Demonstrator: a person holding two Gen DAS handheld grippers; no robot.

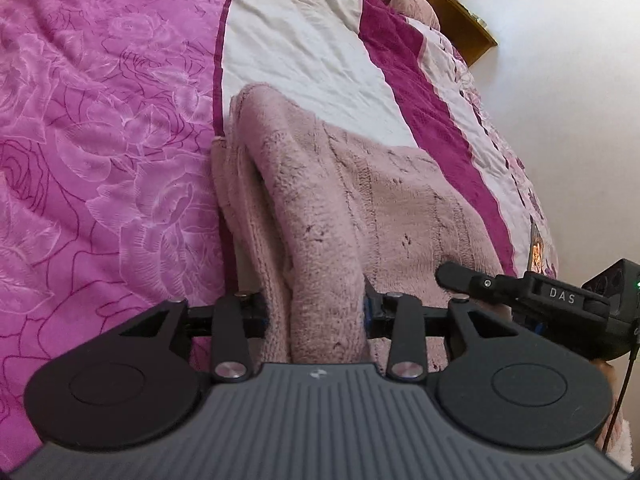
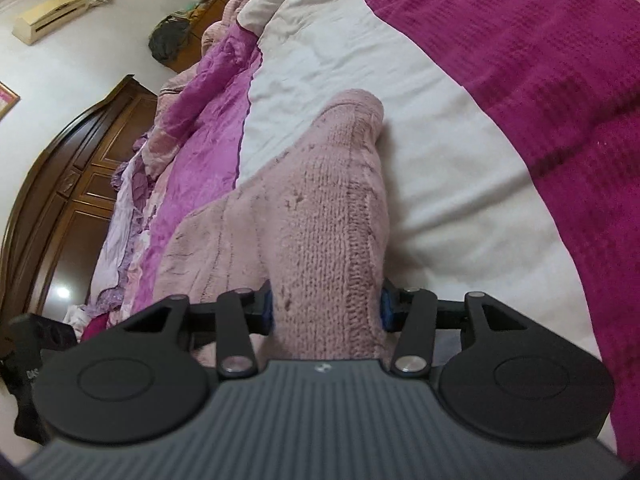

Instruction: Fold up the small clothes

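A fuzzy pale pink knit garment [image 1: 360, 200] lies on the bed's white band [image 1: 300, 48]. In the left wrist view one folded edge of it runs up between the jaws of my left gripper [image 1: 316, 304], which is shut on the cloth; the fingertips are buried in it. In the right wrist view another ridge of the same garment [image 2: 320, 200] fills my right gripper [image 2: 326, 312], which is also shut on it. The right gripper [image 1: 460, 276] shows at the right of the left view, resting on the garment. The left gripper [image 2: 28, 344] sits at the left edge of the right view.
The bedspread has a magenta rose-print panel [image 1: 100, 140] and a dark magenta textured band [image 2: 540, 60]. Crumpled bedding [image 2: 208, 92] is piled at the far side. A dark wooden wardrobe [image 2: 80, 160] and a wall air conditioner [image 2: 52, 16] stand beyond the bed.
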